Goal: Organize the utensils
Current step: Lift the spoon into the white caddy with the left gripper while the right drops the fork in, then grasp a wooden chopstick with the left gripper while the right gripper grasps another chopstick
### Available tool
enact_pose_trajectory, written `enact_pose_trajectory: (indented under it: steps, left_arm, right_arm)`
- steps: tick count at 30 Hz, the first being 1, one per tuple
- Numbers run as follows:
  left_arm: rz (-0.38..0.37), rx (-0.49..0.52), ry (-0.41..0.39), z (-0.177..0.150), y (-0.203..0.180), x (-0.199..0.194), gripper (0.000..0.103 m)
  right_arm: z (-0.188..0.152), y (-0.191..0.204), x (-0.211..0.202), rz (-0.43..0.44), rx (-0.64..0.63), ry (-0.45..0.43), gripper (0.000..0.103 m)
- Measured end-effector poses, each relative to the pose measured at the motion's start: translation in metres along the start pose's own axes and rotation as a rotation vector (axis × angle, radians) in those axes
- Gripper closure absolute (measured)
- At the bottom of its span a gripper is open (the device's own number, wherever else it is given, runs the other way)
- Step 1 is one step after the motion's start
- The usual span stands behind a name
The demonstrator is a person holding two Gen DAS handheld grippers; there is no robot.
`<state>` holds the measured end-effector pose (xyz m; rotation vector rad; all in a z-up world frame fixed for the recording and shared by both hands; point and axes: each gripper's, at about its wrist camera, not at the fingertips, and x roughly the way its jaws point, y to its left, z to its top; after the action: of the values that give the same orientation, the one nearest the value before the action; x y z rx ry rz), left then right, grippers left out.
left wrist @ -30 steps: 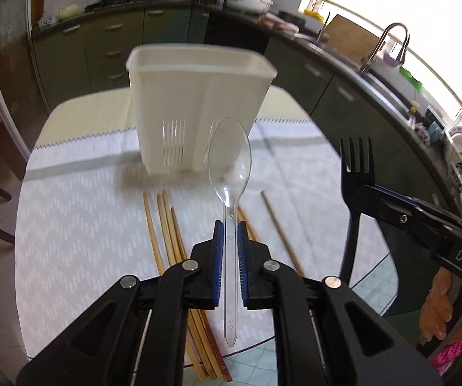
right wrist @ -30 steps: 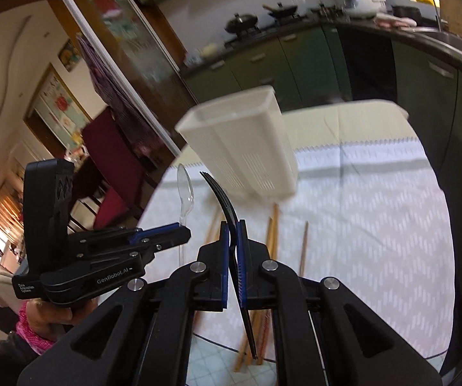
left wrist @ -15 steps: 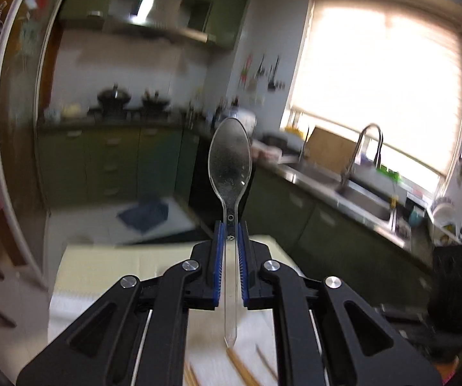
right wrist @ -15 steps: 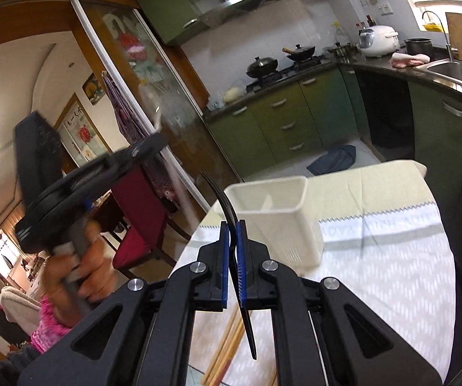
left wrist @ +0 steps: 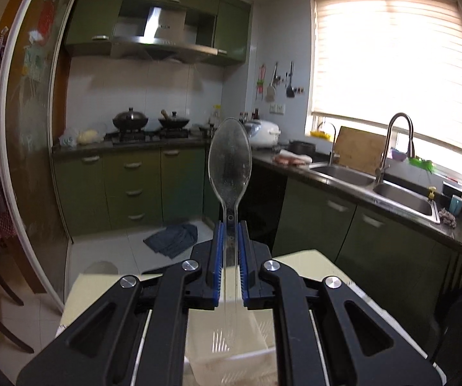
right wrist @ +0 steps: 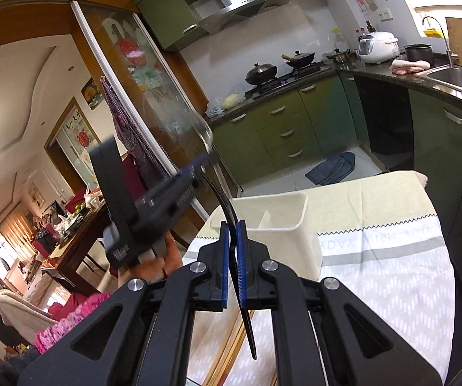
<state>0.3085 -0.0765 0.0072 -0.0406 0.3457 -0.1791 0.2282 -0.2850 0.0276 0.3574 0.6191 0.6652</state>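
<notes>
My left hand-held gripper (left wrist: 229, 241) is clamped on the neck of a clear plastic spoon (left wrist: 230, 164), blue pads (left wrist: 218, 251) pressing either side of the stem; the bowl of the spoon stands upright above the jaws, and its handle runs down between the fingers to hang over the open top of the white utensil holder (left wrist: 231, 344), whose slotted inside wall shows just below the tip; I cannot tell for sure whether the tip is already inside the rim or only above it. My right hand-held gripper (right wrist: 232, 244) is closed tight on a black fork (right wrist: 231, 251), held edge-on between the pads, its curved upper end arching up and to the left and its handle slanting down past the fingers; beyond it the same holder (right wrist: 282, 225) stands upright on the bench (right wrist: 392, 276), with a divider visible in its mouth, on a pale cloth with a grey band and a zigzag pattern. In the right wrist view my left gripper (right wrist: 208, 157) appears blurred at the left, raised beside the holder, with my hand (right wrist: 153, 267) and a pink sleeve (right wrist: 70, 325) beneath it; wooden chopsticks (right wrist: 227, 353) lie on the cloth near the bench's edge, partly hidden under my right gripper.
</notes>
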Motion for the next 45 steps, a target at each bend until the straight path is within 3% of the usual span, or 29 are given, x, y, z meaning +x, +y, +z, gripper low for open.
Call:
enact_pose_trajectory:
  steps: [2, 4, 5, 14, 18, 24, 27, 29, 31, 32, 36, 40, 45]
  left_arm:
    - [0.003, 0.0, 0.025, -0.007, 0.001, -0.001, 0.079]
    - [0.003, -0.01, 0.042, -0.016, 0.007, -0.003, 0.046]
    - [0.011, -0.011, 0.039, -0.02, 0.009, -0.005, 0.044]
    - [0.045, -0.011, 0.034, -0.027, 0.026, -0.057, 0.043]
    - [0.061, 0.035, 0.028, -0.033, 0.027, -0.088, 0.043]
    - [0.063, 0.072, 0.056, -0.046, 0.027, -0.109, 0.042]
    - [0.055, 0.068, 0.088, -0.052, 0.029, -0.109, 0.042]
    - [0.05, 0.061, 0.116, -0.058, 0.032, -0.109, 0.042]
    - [0.058, 0.061, 0.138, -0.062, 0.033, -0.107, 0.042]
    - [0.06, 0.063, 0.15, -0.064, 0.033, -0.106, 0.042]
    - [0.069, 0.073, 0.212, -0.073, 0.031, -0.104, 0.042]
    - [0.099, 0.06, 0.341, -0.089, 0.033, -0.093, 0.042]
    - [0.109, 0.027, 0.559, -0.119, 0.036, -0.069, 0.043]
  right_arm:
    - [0.004, 0.002, 0.002, 0.0, -0.007, -0.012, 0.097]
    - [0.013, 0.006, 0.004, -0.009, -0.022, -0.036, 0.097]
    - [0.016, 0.007, 0.006, -0.017, -0.029, -0.05, 0.097]
    - [0.072, 0.019, 0.047, -0.106, -0.104, -0.251, 0.097]
    - [0.092, 0.017, 0.075, -0.135, -0.116, -0.284, 0.097]
    - [0.077, -0.005, 0.117, -0.211, -0.113, -0.222, 0.097]
    - [0.061, -0.021, 0.128, -0.209, -0.092, -0.184, 0.095]
    - [0.051, -0.024, 0.13, -0.22, -0.111, -0.179, 0.083]
    - [0.045, -0.025, 0.129, -0.233, -0.127, -0.181, 0.059]
    - [0.037, -0.026, 0.127, -0.235, -0.127, -0.183, 0.056]
    - [0.029, -0.021, 0.111, -0.26, -0.145, -0.194, 0.055]
    - [0.014, -0.01, 0.077, -0.297, -0.182, -0.146, 0.06]
    - [-0.016, -0.016, 0.052, -0.345, -0.213, 0.055, 0.062]
